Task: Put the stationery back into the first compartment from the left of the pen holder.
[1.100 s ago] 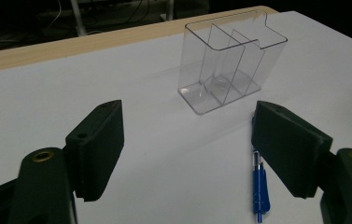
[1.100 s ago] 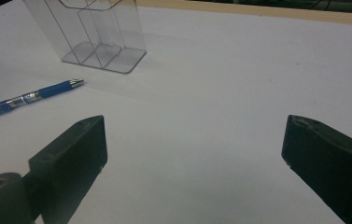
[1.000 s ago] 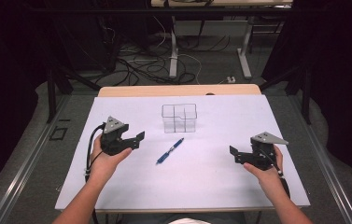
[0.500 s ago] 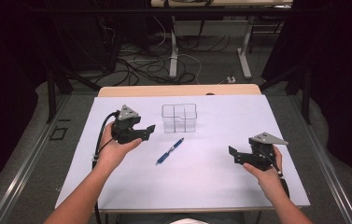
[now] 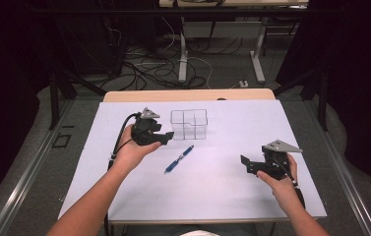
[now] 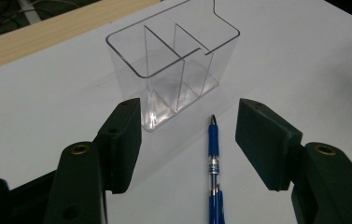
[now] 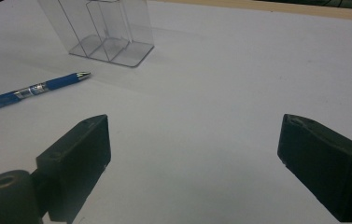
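Observation:
A blue pen [image 5: 179,159] lies on the white sheet near the table's middle, its tip toward a clear plastic box [image 5: 189,124] with three compartments just beyond it. My left gripper [image 5: 167,138] hovers left of the box and above the pen's far end. In the left gripper view its jaws [image 6: 190,114] stand partly open and have just been closing. The pen [image 6: 214,154] shows in the gap, down on the table and untouched, with the box [image 6: 173,65] ahead. My right gripper [image 5: 244,161] rests wide open at the right with nothing in it [image 7: 201,140]. Its view has the pen [image 7: 29,91] and box [image 7: 103,32] far left.
A white sheet [image 5: 232,196] covers the table, and a strip of bare wood [image 5: 188,95] runs along the far edge. Beyond that edge, cables [image 5: 158,69] and table legs [image 5: 183,49] crowd the dark floor.
My left gripper has moved forward and to the right, up to the clear box, and its jaws have narrowed. The right gripper, pen and box have stayed put.

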Demonstrator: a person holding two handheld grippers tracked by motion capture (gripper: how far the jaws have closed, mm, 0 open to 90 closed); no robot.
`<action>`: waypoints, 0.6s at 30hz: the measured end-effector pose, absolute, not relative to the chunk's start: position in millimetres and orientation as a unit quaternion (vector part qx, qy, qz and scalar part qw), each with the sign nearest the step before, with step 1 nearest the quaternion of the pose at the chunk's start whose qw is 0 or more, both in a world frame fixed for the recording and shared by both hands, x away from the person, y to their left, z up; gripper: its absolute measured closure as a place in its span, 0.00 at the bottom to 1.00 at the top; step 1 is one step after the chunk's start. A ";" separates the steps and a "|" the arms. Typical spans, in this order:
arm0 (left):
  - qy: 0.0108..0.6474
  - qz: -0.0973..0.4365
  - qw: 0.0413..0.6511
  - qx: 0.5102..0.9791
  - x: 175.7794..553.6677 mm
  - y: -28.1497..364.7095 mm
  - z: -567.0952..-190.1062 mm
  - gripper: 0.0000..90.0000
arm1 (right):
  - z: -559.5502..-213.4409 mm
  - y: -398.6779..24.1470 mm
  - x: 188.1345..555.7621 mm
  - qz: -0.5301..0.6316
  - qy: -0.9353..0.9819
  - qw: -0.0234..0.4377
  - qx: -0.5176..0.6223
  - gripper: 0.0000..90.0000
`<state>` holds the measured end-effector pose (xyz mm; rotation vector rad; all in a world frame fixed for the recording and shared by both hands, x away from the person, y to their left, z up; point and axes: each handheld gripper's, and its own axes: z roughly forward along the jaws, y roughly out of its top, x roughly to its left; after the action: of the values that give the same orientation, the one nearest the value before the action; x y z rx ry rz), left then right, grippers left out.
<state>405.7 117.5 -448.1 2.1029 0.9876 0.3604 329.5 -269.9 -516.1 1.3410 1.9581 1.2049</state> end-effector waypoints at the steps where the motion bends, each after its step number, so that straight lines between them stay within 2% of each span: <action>1: 0.388 0.139 0.383 0.827 406.5 115.5 -449.2 0.46 | -516.5 -270.0 329.6 0.439 0.715 0.238 0.489 0.10; 18: 0.388 0.118 0.356 0.842 420.1 93.3 -463.7 0.51 | -518.2 -266.6 330.2 0.441 0.724 0.227 0.479 0.07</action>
<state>420.1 93.3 -463.7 2.1747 1.0029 0.3058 330.2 -266.6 -518.2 1.3213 1.9944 1.2163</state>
